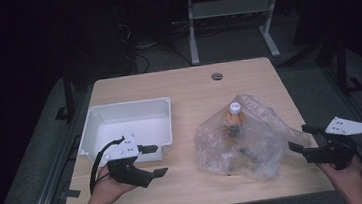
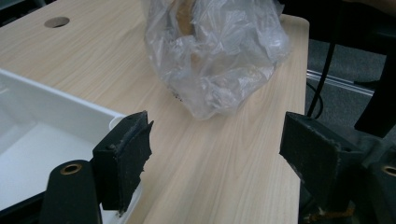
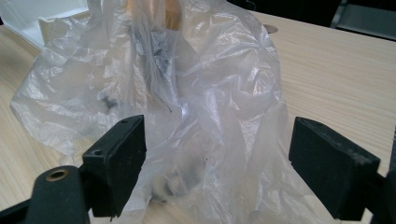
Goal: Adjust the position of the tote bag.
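A crumpled clear plastic bag (image 1: pixel 241 144) lies on the right half of the wooden table, with an orange bottle with a white cap (image 1: pixel 234 113) standing inside it. My left gripper (image 1: pixel 154 160) is open near the front left, by the corner of a white bin (image 1: pixel 157 115). From there the bag (image 2: pixel 215 51) lies ahead past bare wood. My right gripper (image 1: pixel 303 138) is open at the bag's right edge. Up close, the bag (image 3: pixel 196 107) bulges between its spread jaws; dark items inside are blurred.
The empty white bin (image 2: pixel 56 109) sits at the left of the table (image 1: pixel 188 89). A round cable hole (image 1: pixel 216 76) is near the far edge. Beyond the table stand white desk legs (image 1: pixel 192 30) and cables on a dark floor.
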A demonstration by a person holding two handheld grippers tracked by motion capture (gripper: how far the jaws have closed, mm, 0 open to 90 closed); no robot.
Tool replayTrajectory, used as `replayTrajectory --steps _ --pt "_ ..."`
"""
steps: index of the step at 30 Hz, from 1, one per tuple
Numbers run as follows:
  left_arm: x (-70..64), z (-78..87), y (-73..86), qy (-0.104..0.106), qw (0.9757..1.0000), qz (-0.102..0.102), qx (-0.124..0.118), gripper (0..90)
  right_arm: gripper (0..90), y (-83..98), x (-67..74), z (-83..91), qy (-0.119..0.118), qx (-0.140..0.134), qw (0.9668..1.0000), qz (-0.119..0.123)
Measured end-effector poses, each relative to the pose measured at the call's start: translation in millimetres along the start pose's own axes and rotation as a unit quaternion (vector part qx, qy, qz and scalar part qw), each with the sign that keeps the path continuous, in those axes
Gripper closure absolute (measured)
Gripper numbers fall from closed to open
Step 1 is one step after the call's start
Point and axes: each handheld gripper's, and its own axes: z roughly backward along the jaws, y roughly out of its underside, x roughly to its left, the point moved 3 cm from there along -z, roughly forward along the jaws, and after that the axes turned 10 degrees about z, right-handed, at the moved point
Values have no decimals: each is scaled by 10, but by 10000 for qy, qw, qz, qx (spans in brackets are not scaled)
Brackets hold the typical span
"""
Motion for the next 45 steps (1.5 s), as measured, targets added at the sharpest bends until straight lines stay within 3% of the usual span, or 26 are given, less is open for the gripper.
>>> replayTrajectory --steps 6,17,33,45 --pt "3 -72 -59 158 9998 36 70 275 183 -9 6 23 30 12 10000 54" --pt "-61 -242 -277 330 9992 -107 222 271 184 -13 9 36 16 8 10000 85" --pt "-204 -630 -567 607 9955 -460 571 272 191 4 -16 41 -29 -22 10000 56" --pt "-252 -876 -723 681 9934 -537 755 285 196 -16 -2 35 -59 -45 9999 77"
